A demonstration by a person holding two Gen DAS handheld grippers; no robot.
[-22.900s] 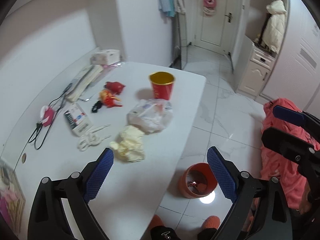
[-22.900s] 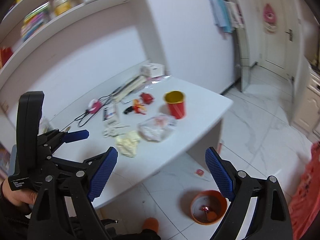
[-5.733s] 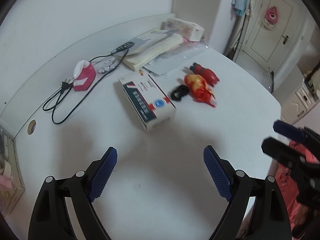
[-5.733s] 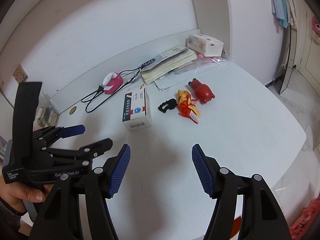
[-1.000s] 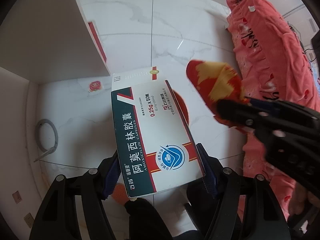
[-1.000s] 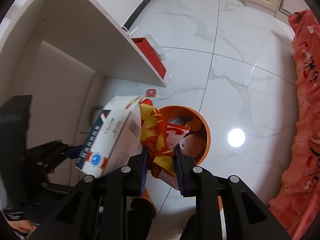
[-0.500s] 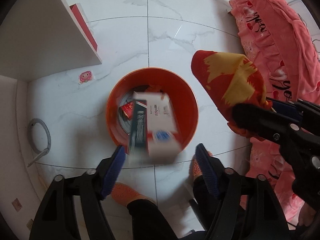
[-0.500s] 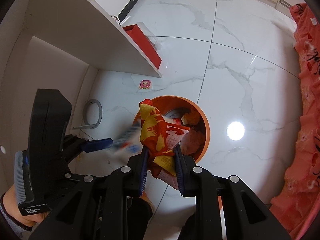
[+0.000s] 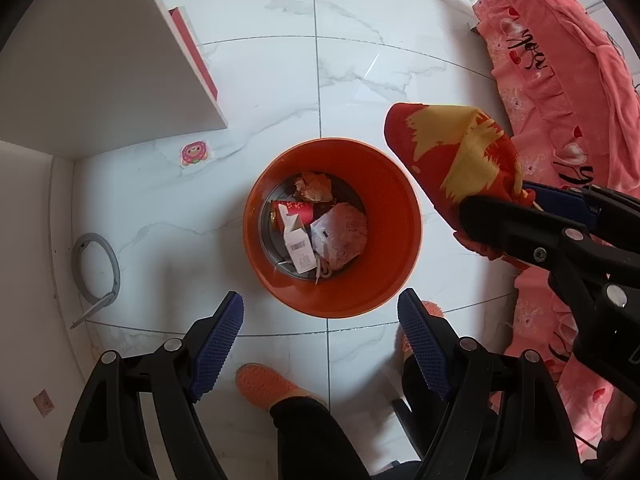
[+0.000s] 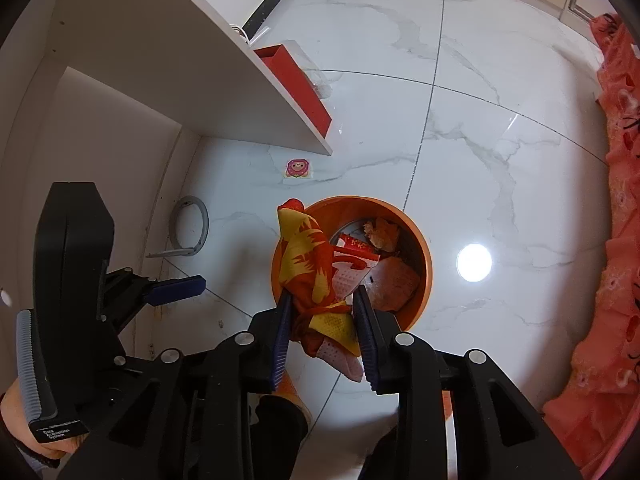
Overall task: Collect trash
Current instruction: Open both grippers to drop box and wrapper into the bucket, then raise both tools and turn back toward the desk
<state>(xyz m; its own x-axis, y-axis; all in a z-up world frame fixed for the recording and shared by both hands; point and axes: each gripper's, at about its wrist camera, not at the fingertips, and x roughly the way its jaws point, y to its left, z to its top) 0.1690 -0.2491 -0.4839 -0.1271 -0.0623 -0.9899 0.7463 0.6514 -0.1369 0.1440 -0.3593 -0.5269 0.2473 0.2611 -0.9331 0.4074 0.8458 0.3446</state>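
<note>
So the red-and-yellow wrapper (image 10: 310, 276) sits between the blue pads of the right gripper (image 10: 322, 334), right over the near rim of the orange bin (image 10: 424, 256). Those jaws are opening, and the wrapper is still between them; the left pad looks like it's against it, but on the right side I can't tell if the pad is touching any more. It's a long crumpled thing, with its long axis running away from the gripper, the far tip pointing out over the bin's rim and a pale mesh-looking end hanging back below the pads. In the left wrist view the same wrapper (image 9: 456, 160) sticks out up and to the left of the right gripper's black frame.

The left gripper (image 9: 320, 344) has its jaws wide apart with nothing in them, pointing pretty much straight down just at the near side of the bin (image 9: 396, 208).

Inside the bin there's a white box (image 9: 298, 240) lying on its side, a red carton (image 9: 294, 209), and some crumpled paper and plastic.

Everything's on a white marble-tile floor (image 9: 348, 80). A white desk panel (image 10: 168, 60) is off to the left, a pink sticker (image 10: 298, 169) is on the floor near it, a grey ring (image 9: 96, 268) lies further left, and pink fabric (image 9: 568, 92) runs along the right. Orange slippers (image 9: 268, 384) show at the bottom.
</note>
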